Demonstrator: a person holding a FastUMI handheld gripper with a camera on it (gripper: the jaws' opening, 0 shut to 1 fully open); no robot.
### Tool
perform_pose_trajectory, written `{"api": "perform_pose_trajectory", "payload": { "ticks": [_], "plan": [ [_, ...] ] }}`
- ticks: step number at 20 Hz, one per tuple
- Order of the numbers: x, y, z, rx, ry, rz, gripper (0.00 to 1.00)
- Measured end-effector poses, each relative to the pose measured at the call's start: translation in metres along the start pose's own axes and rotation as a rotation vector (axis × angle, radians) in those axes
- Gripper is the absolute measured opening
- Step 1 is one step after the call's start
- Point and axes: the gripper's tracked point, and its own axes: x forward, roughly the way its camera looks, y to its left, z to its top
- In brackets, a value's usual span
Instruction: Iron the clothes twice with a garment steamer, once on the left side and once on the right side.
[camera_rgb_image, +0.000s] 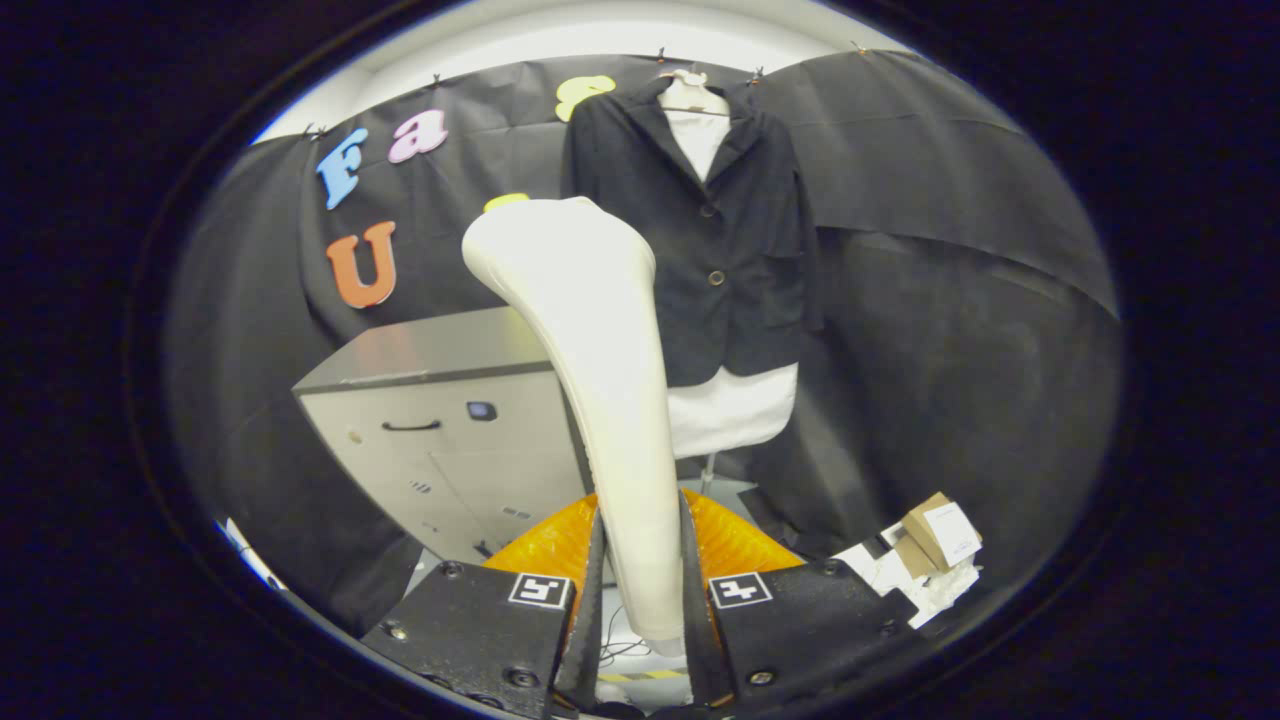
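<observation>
**Colours and patterns in the steaming booth**

The garment steamer (590, 390) is a smooth cream-white all over, with a small yellow cap at its top. Both fingers of the hand-held gripper (642, 600) press on its handle, and each finger carries a square black-and-white marker. The jacket (735, 230) is plain black with dark buttons, worn over a white mannequin (730, 410) whose neck and lower body show. The cabinet (440, 420) is pale grey with a darker grey top, a black handle and a small dark panel. The booth wall (950, 300) is black cloth. On the floor, a brown cardboard box (935, 530) bears a white label, beside crumpled white paper (900, 580)
</observation>
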Motion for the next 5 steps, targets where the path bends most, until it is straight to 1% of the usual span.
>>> {"api": "perform_pose_trajectory", "payload": {
  "ticks": [3,5],
  "plan": [
    [0.011,0.000,-0.008,-0.019,0.023,0.002,0.37],
    [0.011,0.003,-0.015,-0.024,0.042,0.024,0.37]
  ]
}}
